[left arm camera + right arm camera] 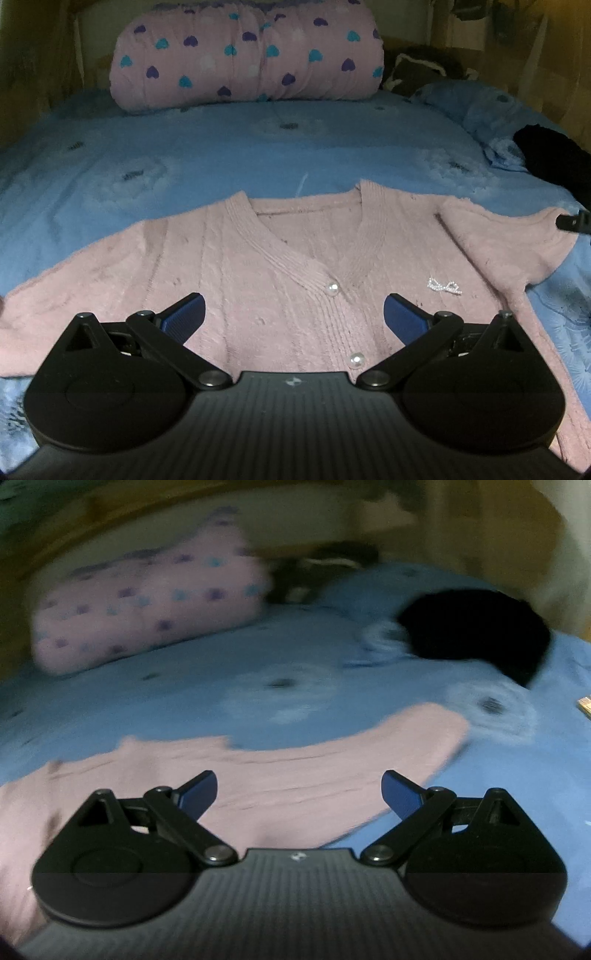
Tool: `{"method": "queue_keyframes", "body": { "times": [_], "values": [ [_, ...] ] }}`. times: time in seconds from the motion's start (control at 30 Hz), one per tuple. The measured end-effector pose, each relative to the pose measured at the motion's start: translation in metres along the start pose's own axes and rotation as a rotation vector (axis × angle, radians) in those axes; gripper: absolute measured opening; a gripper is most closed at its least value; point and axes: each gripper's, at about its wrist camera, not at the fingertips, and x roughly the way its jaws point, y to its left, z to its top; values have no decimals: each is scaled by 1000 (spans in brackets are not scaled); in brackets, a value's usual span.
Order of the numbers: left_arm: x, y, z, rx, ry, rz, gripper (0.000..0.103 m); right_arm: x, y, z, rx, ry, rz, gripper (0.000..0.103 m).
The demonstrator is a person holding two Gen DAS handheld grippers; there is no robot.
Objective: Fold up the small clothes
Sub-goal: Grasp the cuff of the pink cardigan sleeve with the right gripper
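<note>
A pink knit cardigan (258, 266) with pearl buttons and a small sparkly bow lies flat, front up, on the blue bedspread (221, 147). My left gripper (294, 314) is open and empty, low over the cardigan's buttoned front. My right gripper (298, 792) is open and empty, over the cardigan's right sleeve (369, 746), which stretches out to the right; this view is motion-blurred. A tip of the right gripper (572, 221) shows at the sleeve's cuff in the left wrist view.
A pink rolled quilt with heart prints (247, 55) lies at the head of the bed. A black garment (476, 631) sits on the bedspread at the right, also visible in the left wrist view (554, 158). Dark items (417, 70) lie beside the quilt.
</note>
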Motion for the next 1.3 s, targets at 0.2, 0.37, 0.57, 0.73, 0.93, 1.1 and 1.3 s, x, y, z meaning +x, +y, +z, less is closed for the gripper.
{"method": "queue_keyframes", "body": {
  "times": [0.2, 0.37, 0.57, 0.73, 0.93, 1.1, 1.3],
  "values": [
    [20, -1, -15, -26, -6, -43, 103, 28, -48, 7, 148, -1, -95, 97],
    [31, -3, -27, -10, 28, -34, 103, 52, -61, 5, 192, 38, -123, 97],
    [33, 2, -33, -39, 46, -38, 103, 75, -83, -4, 369, 121, -49, 99],
    [34, 3, -33, -44, 60, -29, 103, 83, -73, -6, 322, 109, -74, 99],
    [36, 7, -34, -56, 74, -43, 103, 83, -65, -4, 279, 61, -53, 80],
    [35, 10, -35, -67, 74, -32, 103, 82, -75, -3, 358, 19, -27, 54],
    [33, 13, -35, -72, 64, -25, 103, 73, -93, 0, 488, -41, 15, 11]
  ]
}}
